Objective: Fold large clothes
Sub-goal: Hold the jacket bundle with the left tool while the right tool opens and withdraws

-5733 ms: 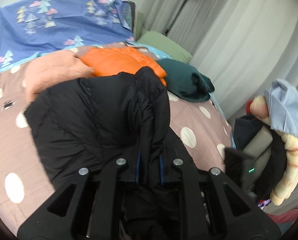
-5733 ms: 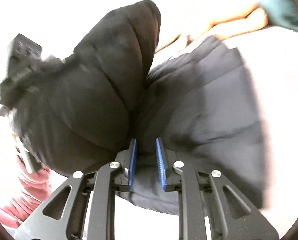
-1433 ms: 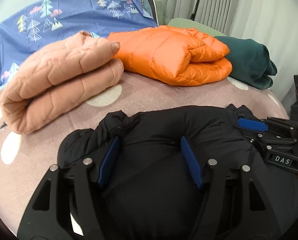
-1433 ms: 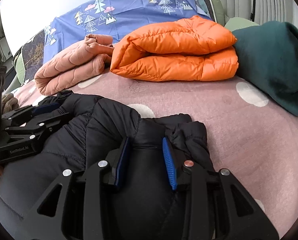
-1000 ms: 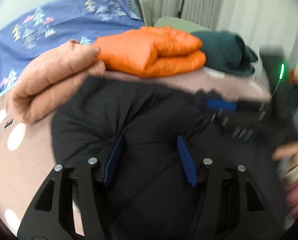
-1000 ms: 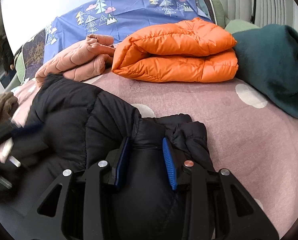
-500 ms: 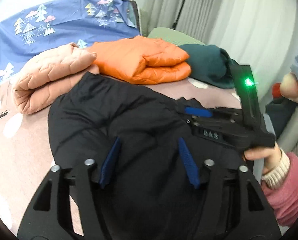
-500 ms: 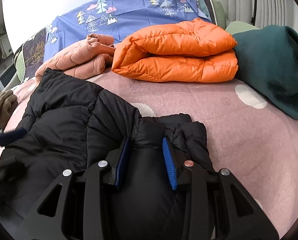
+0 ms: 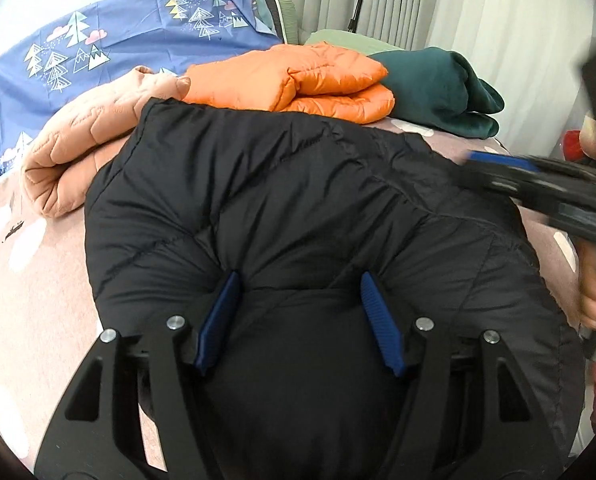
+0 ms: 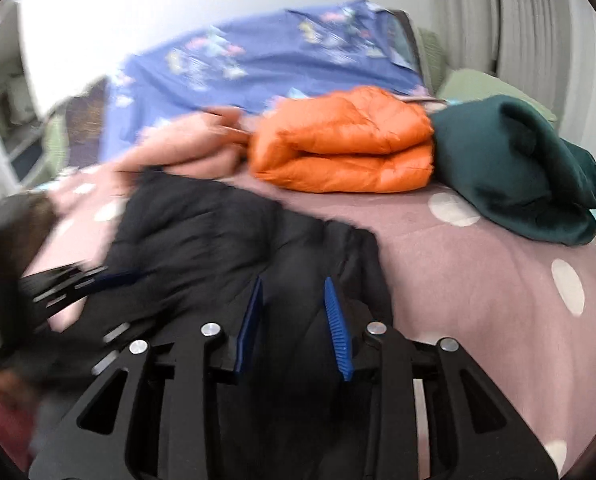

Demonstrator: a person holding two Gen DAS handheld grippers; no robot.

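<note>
A black puffer jacket (image 9: 290,200) lies folded on the pink dotted bed (image 9: 38,280); it also shows in the right wrist view (image 10: 218,240). My left gripper (image 9: 298,304) is open, its blue pads wide apart and pressed against the jacket's near bulge. My right gripper (image 10: 294,312) is open above the jacket's right edge; it appears blurred at the right in the left wrist view (image 9: 537,184). The left gripper shows blurred at the left in the right wrist view (image 10: 58,284).
Folded clothes lie in a row behind the jacket: a peach quilted one (image 9: 82,144), an orange puffer (image 9: 298,80) and a dark green one (image 9: 437,88). A blue tree-print cover (image 9: 98,52) lies at the back. Curtains (image 9: 457,8) hang at the right.
The left gripper has moved forward over the jacket, flattening it. The right gripper has lifted and pulled back from the jacket's edge; its view is blurred by motion.
</note>
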